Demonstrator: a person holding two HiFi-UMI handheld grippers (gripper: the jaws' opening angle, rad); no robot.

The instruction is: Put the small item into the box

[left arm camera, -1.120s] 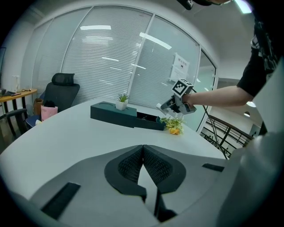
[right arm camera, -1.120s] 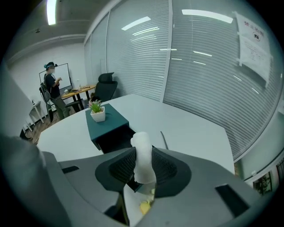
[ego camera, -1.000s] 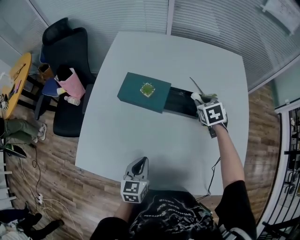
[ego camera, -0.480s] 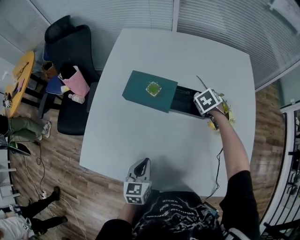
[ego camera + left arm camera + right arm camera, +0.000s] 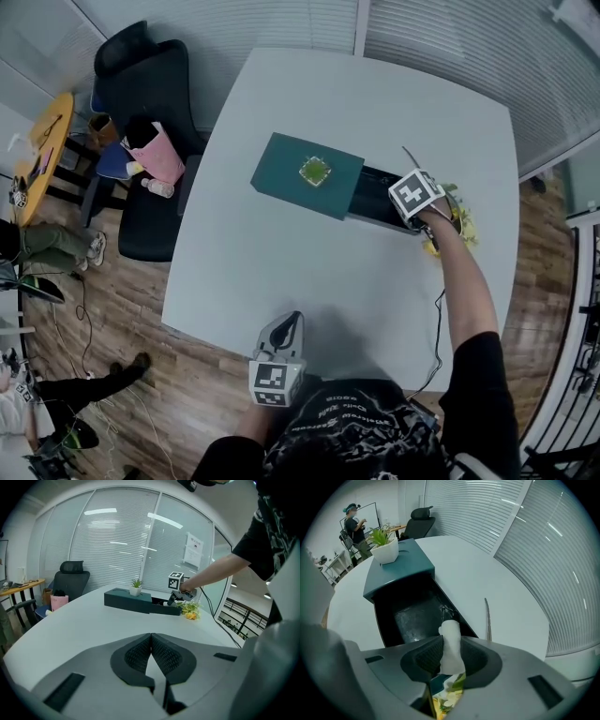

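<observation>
A pale, rounded counter [image 5: 281, 272] carries a long teal box [image 5: 291, 178], whose lid is slid aside so that its dark inside lies open at the end nearer the right gripper [image 5: 450, 660]. On the lid stands a little potted plant [image 5: 315, 170] in a white pot. The right gripper hovers at the box's open end, its pads pressed on the small item [image 5: 450, 634], a white stub with yellow and green sprigs trailing behind the jaws; the stub's tip pokes out over the box's open part. A thin stalk [image 5: 487, 616] lies on the counter just beside that end of the box. The left gripper [image 5: 151, 656] rests well apart from the box, at the counter's near edge, jaws together with nothing between them.

Beyond the box's lidded end stands a black office chair [image 5: 150, 84] with a pink bag [image 5: 155, 155] on its seat, and farther that way a round yellow table [image 5: 37, 155]. The floor [image 5: 122, 319] is wood planks with loose cables. Glass walls with slatted blinds [image 5: 441, 37] run behind the box
</observation>
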